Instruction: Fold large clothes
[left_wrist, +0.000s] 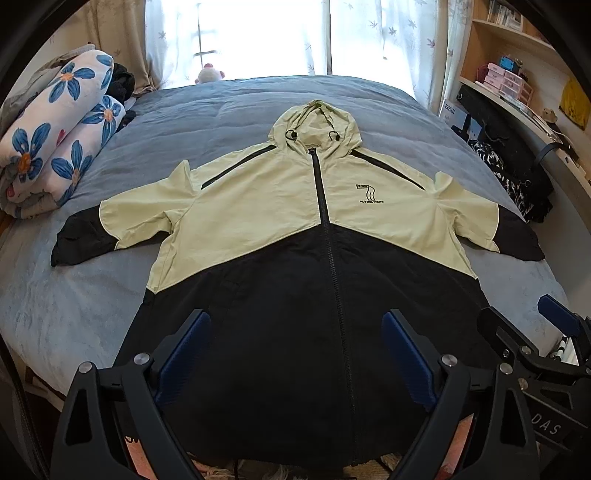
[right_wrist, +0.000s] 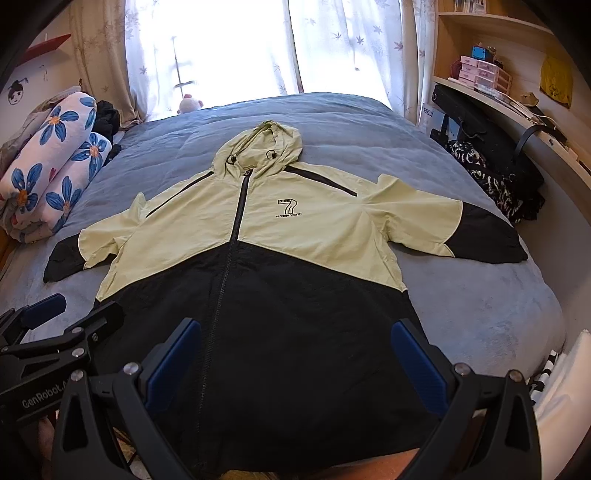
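A hooded jacket (left_wrist: 258, 206), pale yellow-green on top and black below, lies flat and zipped on the blue-grey bed (left_wrist: 229, 107), hood toward the window, both sleeves spread out sideways. It also shows in the right wrist view (right_wrist: 314, 229). My left gripper (left_wrist: 295, 325) is open and empty, hovering over the black hem at the bed's near edge. My right gripper (right_wrist: 295, 332) is open and empty over the same hem; it also shows at the right of the left wrist view (left_wrist: 524, 314). The left gripper appears at the lower left of the right wrist view (right_wrist: 74, 310).
A rolled floral quilt (left_wrist: 55, 147) lies at the bed's left side with dark clothes behind it. A plush toy (left_wrist: 208, 74) sits by the curtained window. A shelf and desk with boxes (left_wrist: 506, 81) and a dark patterned bag (left_wrist: 509, 177) stand along the right.
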